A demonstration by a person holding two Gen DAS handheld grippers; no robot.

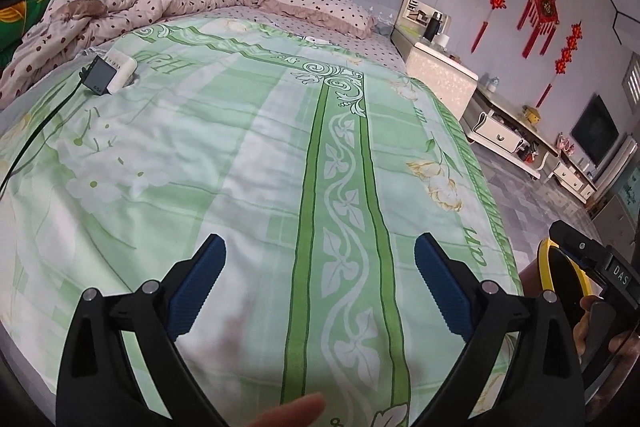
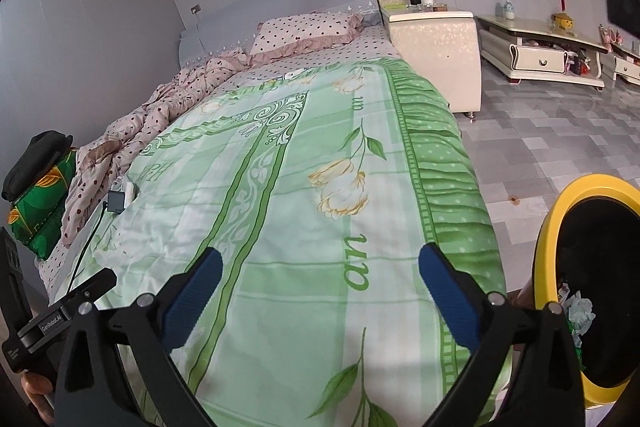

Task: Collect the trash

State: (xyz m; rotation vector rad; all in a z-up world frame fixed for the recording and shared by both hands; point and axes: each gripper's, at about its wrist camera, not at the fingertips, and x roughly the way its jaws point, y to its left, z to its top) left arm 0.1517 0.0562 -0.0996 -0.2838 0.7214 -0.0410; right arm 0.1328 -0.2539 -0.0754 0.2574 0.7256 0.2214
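Both grippers hover over a bed with a green flowered cover (image 1: 224, 147). My left gripper (image 1: 320, 263) is open and empty, its blue pads wide apart. My right gripper (image 2: 320, 271) is open and empty too, above the bed's near right part (image 2: 304, 227). A yellow-rimmed black trash bin (image 2: 560, 227) stands by the bed's right side; crumpled paper and wrappers (image 2: 580, 311) lie inside it. The bin's rim also shows in the left wrist view (image 1: 545, 267), partly behind the right gripper's body. I see no loose trash on the cover.
A dark charger on a white power block (image 1: 110, 73) with a black cable lies on the bed's left part. A rumpled spotted quilt (image 1: 120, 7) and pillow (image 1: 316, 3) lie at the head. A white nightstand (image 2: 434, 47) and low cabinet (image 2: 540, 55) stand on the tiled floor.
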